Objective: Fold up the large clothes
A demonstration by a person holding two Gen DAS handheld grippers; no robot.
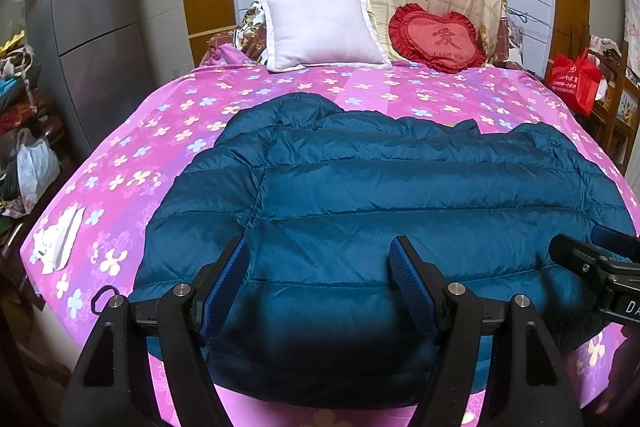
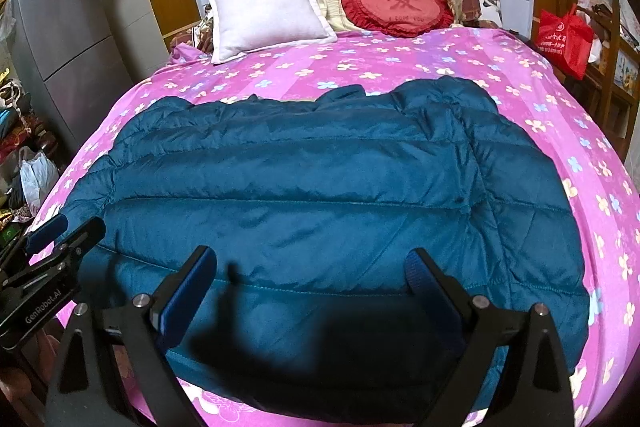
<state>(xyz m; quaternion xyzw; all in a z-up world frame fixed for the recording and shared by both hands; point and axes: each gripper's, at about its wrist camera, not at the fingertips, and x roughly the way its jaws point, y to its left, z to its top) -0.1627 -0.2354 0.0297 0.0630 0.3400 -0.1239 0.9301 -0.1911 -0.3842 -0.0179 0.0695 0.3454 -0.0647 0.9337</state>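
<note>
A teal quilted down jacket (image 1: 400,195) lies spread flat on the pink flowered bedsheet (image 1: 160,131), hem toward me. It also shows in the right wrist view (image 2: 304,179), on the same sheet (image 2: 400,59). My left gripper (image 1: 320,259) is open and empty, hovering above the jacket's near left part. My right gripper (image 2: 312,267) is open and empty, above the near right part. The right gripper's tip shows at the right edge of the left wrist view (image 1: 592,259). The left gripper's tip shows at the left edge of the right wrist view (image 2: 60,239).
A white pillow (image 1: 324,31) and a red heart cushion (image 1: 440,39) lie at the bed's head. A white tissue pack (image 1: 60,239) lies on the sheet at left. A grey fridge (image 1: 92,27) stands left of the bed. A red bag (image 1: 576,83) hangs at right.
</note>
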